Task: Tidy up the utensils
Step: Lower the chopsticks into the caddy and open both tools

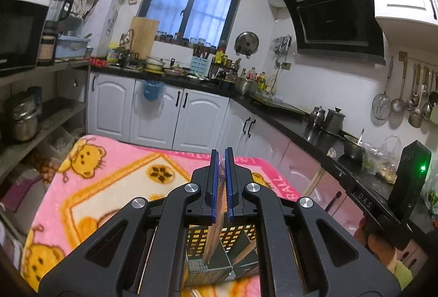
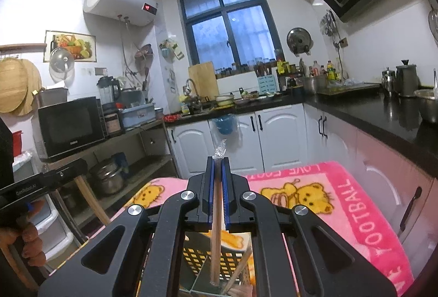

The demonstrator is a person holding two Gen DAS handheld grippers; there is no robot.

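Note:
My left gripper (image 1: pixel 221 153) is shut on a wooden chopstick (image 1: pixel 212 236). The stick hangs down into a dark perforated utensil basket (image 1: pixel 195 238) right under the jaws. A second wooden stick (image 1: pixel 244 253) leans inside the basket. My right gripper (image 2: pixel 218 160) is shut on a plastic-wrapped chopstick (image 2: pixel 215 236), whose lower end reaches into the same basket (image 2: pixel 191 251). Another stick (image 2: pixel 241 268) leans there too. Each gripper shows at the edge of the other's view, held by a hand: the right gripper (image 1: pixel 408 182) and the left gripper (image 2: pixel 41 184).
The basket stands on a pink blanket with bear pictures (image 1: pixel 109 176) (image 2: pixel 342 187). A black counter (image 1: pixel 287 110) with pots runs along the right above white cabinets (image 2: pixel 276 130). To the left, a shelf carries a microwave (image 2: pixel 68 124) and steel pots (image 2: pixel 106 176).

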